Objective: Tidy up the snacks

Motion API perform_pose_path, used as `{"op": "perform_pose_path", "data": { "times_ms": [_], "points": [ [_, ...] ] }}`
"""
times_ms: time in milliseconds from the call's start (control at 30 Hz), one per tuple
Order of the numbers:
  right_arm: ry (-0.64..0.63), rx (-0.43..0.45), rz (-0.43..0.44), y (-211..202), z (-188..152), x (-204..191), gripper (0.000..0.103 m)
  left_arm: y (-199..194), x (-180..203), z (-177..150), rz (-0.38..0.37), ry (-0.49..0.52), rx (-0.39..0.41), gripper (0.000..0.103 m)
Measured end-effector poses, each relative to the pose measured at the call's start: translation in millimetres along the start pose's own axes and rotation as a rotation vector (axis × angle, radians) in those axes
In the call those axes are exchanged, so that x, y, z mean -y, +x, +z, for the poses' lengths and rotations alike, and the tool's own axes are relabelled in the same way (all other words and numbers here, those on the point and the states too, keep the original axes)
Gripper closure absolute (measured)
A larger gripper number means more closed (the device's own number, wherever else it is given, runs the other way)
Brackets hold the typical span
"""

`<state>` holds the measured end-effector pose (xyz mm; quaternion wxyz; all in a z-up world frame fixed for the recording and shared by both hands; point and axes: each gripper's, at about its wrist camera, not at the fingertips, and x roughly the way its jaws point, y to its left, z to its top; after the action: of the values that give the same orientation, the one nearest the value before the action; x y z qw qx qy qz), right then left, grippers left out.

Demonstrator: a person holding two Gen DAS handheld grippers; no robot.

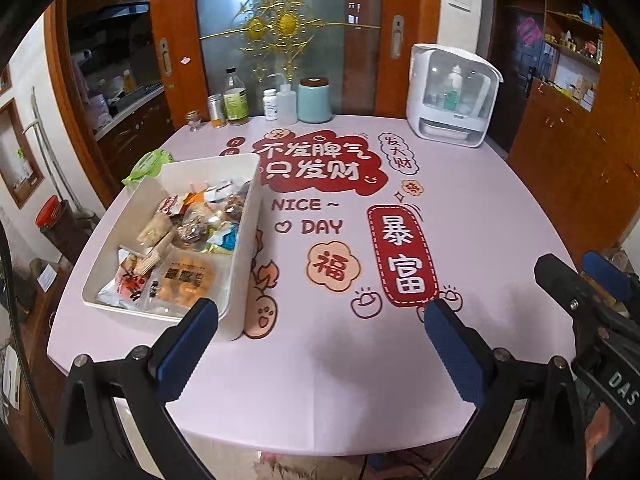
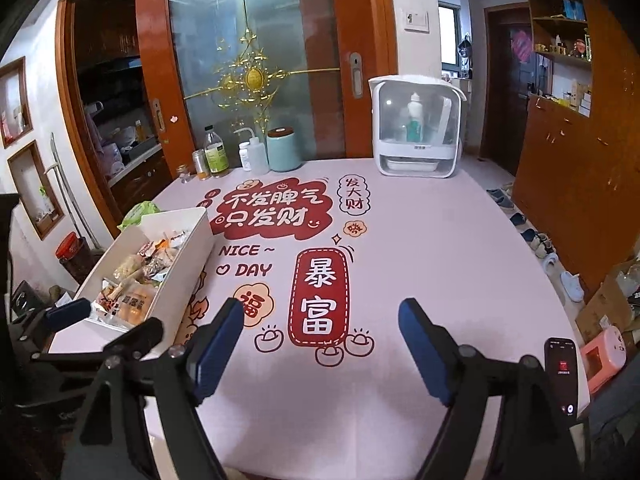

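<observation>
A white rectangular bin (image 1: pixel 240 248) stands on the left of the pink table and holds several wrapped snacks (image 1: pixel 176 248). The bin shows in the right wrist view (image 2: pixel 192 264) too, with the snacks (image 2: pixel 136 280) inside. My left gripper (image 1: pixel 320 320) is open and empty, above the table's front edge, just right of the bin's near corner. My right gripper (image 2: pixel 320 320) is open and empty, further right over the printed mat. The right gripper shows at the right edge of the left wrist view (image 1: pixel 580 276).
The pink table mat (image 1: pixel 500 240) has red printed signs. At the back stand bottles (image 1: pixel 236 100), a teal canister (image 1: pixel 315 100) and a white appliance (image 1: pixel 452 96). A green packet (image 1: pixel 150 164) lies behind the bin. A phone (image 2: pixel 562 376) lies at the table's right front edge.
</observation>
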<state>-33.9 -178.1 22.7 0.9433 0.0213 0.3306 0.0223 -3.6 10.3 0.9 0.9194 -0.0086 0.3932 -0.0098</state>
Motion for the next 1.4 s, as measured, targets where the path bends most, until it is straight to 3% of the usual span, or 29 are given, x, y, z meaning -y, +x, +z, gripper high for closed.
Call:
{"op": "perform_pose_path", "data": {
  "times_ms": [433, 1400],
  "points": [
    [-0.023, -0.034, -0.024, 12, -5, -32, 0.023, 4, -26, -1, 0.031, -0.015, -0.002, 0.001],
    [0.016, -0.045, -0.038, 17, -5, -39, 0.023, 3, -30, 0, 0.018, 0.005, 0.022, 0.001]
  ]
}}
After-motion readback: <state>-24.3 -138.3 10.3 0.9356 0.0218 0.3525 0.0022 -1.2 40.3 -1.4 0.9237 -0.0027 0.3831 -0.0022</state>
